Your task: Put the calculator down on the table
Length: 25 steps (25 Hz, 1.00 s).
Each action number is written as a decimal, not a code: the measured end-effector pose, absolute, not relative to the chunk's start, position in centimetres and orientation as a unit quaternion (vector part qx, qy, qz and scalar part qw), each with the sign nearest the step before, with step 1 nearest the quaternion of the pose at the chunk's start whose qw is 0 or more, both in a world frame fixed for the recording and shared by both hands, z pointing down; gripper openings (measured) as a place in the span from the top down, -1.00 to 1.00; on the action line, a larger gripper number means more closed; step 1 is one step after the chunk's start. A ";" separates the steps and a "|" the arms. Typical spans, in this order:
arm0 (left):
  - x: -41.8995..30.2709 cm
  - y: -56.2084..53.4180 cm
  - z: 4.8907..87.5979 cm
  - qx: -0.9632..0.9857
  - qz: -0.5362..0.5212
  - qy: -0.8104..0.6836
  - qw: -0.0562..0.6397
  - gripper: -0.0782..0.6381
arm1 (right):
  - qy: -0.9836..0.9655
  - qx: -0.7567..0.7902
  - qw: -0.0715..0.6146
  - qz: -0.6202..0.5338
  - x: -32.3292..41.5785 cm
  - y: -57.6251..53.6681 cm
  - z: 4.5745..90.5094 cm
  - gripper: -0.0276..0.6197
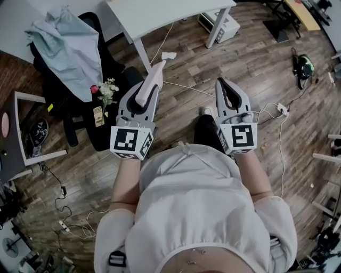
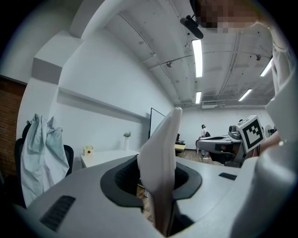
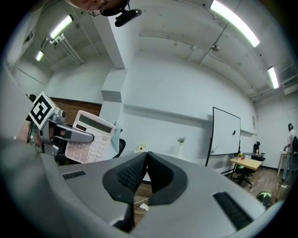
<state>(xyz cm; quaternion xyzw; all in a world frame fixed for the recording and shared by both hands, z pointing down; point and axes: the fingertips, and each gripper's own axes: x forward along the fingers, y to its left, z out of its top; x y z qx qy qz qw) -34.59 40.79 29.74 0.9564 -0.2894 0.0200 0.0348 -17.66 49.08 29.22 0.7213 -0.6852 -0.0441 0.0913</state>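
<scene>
The calculator (image 1: 154,79) is a white slab standing edge-up, and my left gripper (image 1: 148,89) is shut on its lower part. In the left gripper view its thin edge (image 2: 160,167) rises between the jaws. The right gripper view shows its keys and display (image 3: 91,136), with the left gripper (image 3: 70,135) clamped across them. My right gripper (image 1: 227,88) is held level beside the left one, apart from it, with its jaws closed together and nothing between them (image 3: 146,157). The white table (image 1: 160,13) stands ahead of both grippers, above the wooden floor.
A black chair draped with a pale blue cloth (image 1: 66,45) stands at the left. A small stand with flowers (image 1: 106,90) is close to my left gripper. Cables and a power strip (image 1: 281,109) lie on the floor. A white box (image 1: 221,24) sits under the table. A whiteboard (image 3: 226,135) stands at the back.
</scene>
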 end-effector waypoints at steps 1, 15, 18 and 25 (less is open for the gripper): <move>-34.0 40.3 30.0 0.955 0.021 -0.293 0.034 0.42 | -0.689 0.718 0.091 -0.044 -17.0 48.4 29.5 0.90; -17.8 29.6 30.0 0.918 0.019 -0.392 0.052 0.42 | -0.770 0.630 0.094 -0.042 0.3 33.4 29.9 0.90; -13.1 27.4 29.8 0.913 0.018 -0.405 0.054 0.42 | -0.779 0.617 0.098 -0.046 4.9 30.5 29.5 0.90; -5.0 23.0 30.2 0.905 0.025 -0.419 0.075 0.42 | -0.791 0.601 0.108 -0.027 12.8 24.1 30.5 0.90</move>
